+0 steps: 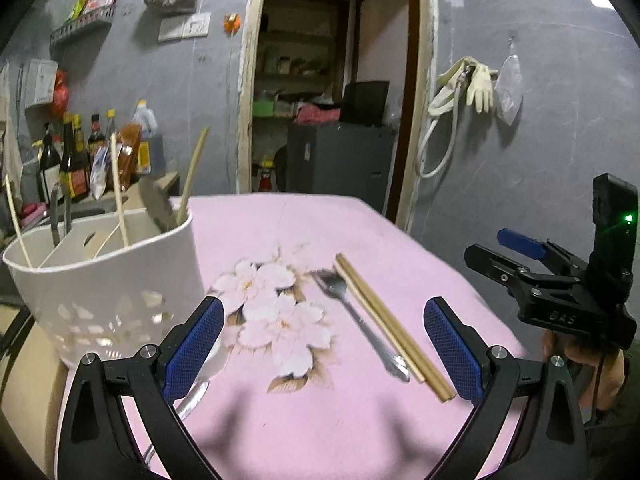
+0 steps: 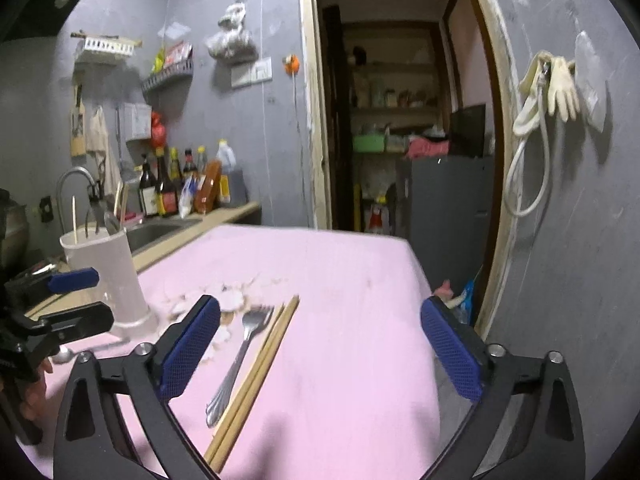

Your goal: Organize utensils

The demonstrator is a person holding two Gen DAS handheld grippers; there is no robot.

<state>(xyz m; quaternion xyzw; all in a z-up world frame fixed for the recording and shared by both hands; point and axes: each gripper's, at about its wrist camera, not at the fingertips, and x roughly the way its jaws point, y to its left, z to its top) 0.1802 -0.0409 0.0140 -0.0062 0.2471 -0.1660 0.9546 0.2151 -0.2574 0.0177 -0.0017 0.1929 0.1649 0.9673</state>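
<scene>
Toward the table's [image 1: 400, 216] right edge, chopsticks [image 2: 256, 372] and fork [image 2: 236, 364] are laid parallel, long axes running front to back. They are positioned nearest the right gripper [image 2: 320, 350], ahead of its left pad. Both it and the left gripper [image 1: 324, 350] are held wide and empty.

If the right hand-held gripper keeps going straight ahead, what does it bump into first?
Probably the pink tablecloth, just right of the chopsticks and fork. The right hand-held gripper points slightly downward; depth is unclear.

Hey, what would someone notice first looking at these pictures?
Probably the pink floral tablecloth, with a metal fork and a pair of wooden chopsticks side by side at its middle. Left of them stands a white utensil holder, already holding utensils.
</scene>
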